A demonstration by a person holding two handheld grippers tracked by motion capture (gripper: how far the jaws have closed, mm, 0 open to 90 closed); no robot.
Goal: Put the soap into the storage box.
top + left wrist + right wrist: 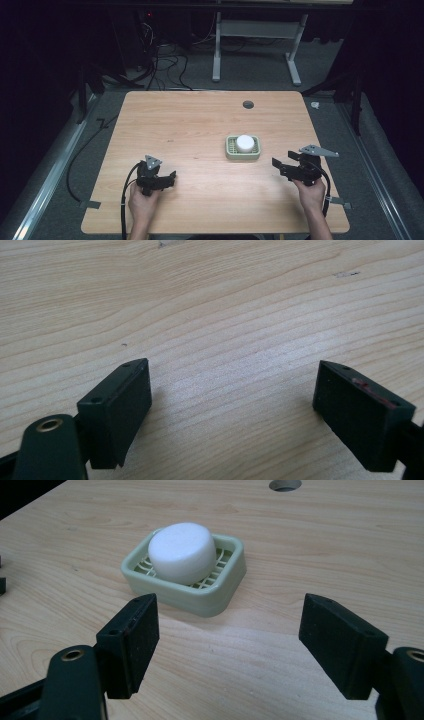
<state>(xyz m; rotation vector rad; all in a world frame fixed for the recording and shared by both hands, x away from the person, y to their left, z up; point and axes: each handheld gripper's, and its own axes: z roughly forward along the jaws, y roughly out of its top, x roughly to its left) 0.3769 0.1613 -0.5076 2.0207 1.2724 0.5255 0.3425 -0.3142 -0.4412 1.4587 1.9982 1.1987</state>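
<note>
High view: a pale wooden tabletop [200, 125] is seen with a pale green slatted plastic soap dish [243, 148] set right of its middle, nearer the right edge than the left, and a white round puck-shaped soap bar [246, 143] lying in that dish. The right gripper [284, 166] is held just above the tabletop near the right edge, a little nearer the front edge than the dish, pointed leftward at it; the left gripper [171, 177] is held well apart, toward the front left corner.

In the right gripper view the soap bar [182, 553] is seen sitting off-centre on the dish's grid [220, 567], with the right gripper [227, 630] spread wide and empty, its jaws apart and short of the dish wall. In the left gripper view the left gripper [232, 392] is likewise released, with bare wood grain between its jaws.

The step in hand is judged to be the approach to the soap (nothing is yet grasped). For the next move the right gripper would need to be advanced and raised over the dish rim, so that the jaws are set on either side of the round bar rather than on the dish.
</note>
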